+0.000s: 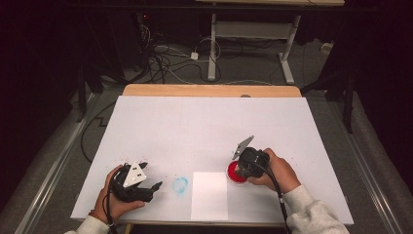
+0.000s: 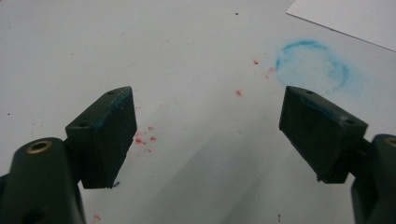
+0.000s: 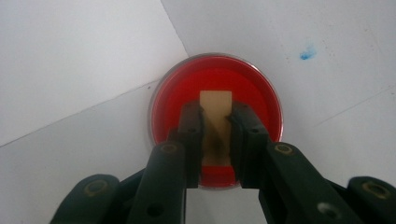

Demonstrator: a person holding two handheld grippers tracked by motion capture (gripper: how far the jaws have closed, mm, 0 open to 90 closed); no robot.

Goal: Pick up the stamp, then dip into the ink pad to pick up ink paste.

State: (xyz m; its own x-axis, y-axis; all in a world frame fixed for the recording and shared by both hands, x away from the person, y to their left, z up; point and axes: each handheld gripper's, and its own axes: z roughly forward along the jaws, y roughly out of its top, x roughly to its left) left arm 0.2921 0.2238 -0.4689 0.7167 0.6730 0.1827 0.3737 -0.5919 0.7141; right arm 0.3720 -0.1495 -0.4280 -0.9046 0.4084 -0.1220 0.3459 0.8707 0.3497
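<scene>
Two right gripper point(image 3: 215, 135) fingers pinch a stamp point(image 3: 215, 122) over the red pad point(image 3: 215, 84); left gripper point(image 2: 205, 135) gapes wide.

Right tongs point(image 1: 242, 168) over the red dish point(image 1: 235, 173), beside white paper point(image 1: 209, 195).

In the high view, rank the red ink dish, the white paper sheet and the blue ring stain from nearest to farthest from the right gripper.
1. Red ink dish: directly under the right gripper.
2. White paper sheet: just left of the dish.
3. Blue ring stain: beyond the paper's left edge, toward the left gripper.
</scene>
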